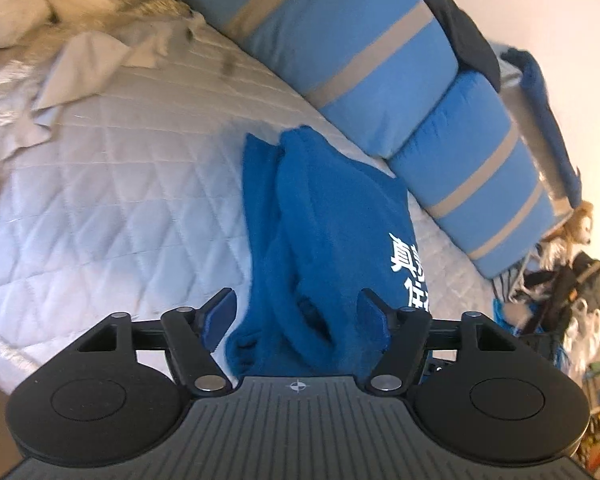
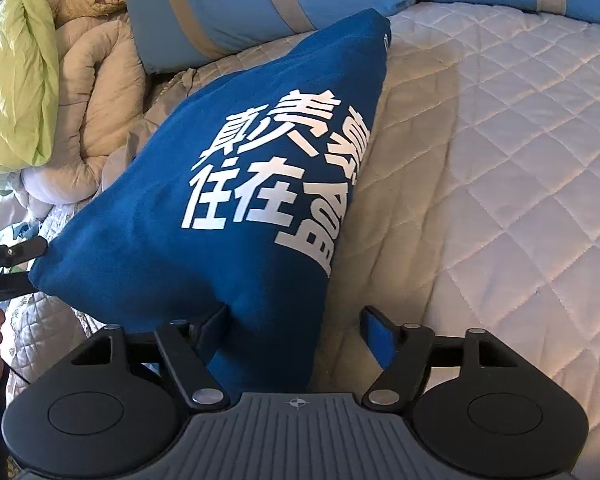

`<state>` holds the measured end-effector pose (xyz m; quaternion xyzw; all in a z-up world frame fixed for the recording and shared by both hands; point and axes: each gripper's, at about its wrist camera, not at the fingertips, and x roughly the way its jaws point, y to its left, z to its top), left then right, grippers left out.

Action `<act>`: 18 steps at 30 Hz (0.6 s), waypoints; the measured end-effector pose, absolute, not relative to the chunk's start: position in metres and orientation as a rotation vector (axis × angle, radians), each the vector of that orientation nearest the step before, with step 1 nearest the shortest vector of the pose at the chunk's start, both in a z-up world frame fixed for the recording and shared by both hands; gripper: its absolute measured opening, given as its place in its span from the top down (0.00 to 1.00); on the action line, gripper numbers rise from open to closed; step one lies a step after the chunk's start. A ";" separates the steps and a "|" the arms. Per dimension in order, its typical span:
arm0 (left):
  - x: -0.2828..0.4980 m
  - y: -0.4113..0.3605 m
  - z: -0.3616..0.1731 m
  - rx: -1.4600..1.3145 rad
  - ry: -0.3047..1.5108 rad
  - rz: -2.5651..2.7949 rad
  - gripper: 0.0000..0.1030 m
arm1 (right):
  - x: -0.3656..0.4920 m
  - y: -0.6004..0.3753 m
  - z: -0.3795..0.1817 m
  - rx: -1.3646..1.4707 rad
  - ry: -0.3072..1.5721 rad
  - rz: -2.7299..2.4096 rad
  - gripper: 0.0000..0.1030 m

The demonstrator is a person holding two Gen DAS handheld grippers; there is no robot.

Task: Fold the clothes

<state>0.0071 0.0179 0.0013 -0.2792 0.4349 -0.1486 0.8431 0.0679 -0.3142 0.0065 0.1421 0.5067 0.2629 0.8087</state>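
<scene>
A blue sweatshirt (image 2: 172, 248) with white printed characters lies folded on the white quilted bed (image 2: 500, 160). In the left wrist view the blue sweatshirt (image 1: 320, 216) shows bunched folds and a sleeve. My left gripper (image 1: 298, 314) stands open around its near end, and the blue pads do not press the cloth. My right gripper (image 2: 296, 326) is also open over the sweatshirt's near edge. Cloth covers part of the left finger, while the right finger (image 2: 378, 334) stands apart over the quilt. The left gripper (image 2: 12, 258) also appears at the sweatshirt's left corner.
Blue pillows with grey stripes (image 1: 340, 48) lie along the far side of the bed. A beige comforter and a green blanket (image 2: 24, 60) are piled at the left. A light garment (image 1: 80, 76) lies crumpled on the quilt. Clutter and a plush toy (image 1: 568, 232) sit beyond the bed.
</scene>
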 end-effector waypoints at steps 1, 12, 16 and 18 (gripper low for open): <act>0.013 0.017 -0.003 -0.594 0.945 -0.321 0.29 | 0.068 -0.315 0.006 0.306 1.086 0.561 0.25; 0.042 0.031 -0.087 -0.834 1.119 -0.445 0.29 | 0.079 -0.334 0.022 0.398 1.039 0.636 0.08; 0.043 0.042 -0.107 -1.008 1.120 -0.526 0.30 | 0.096 -0.350 0.035 0.469 1.003 0.651 0.02; 0.044 0.041 -0.116 -1.076 1.143 -0.550 0.42 | 0.109 -0.353 0.039 0.483 0.990 0.642 0.01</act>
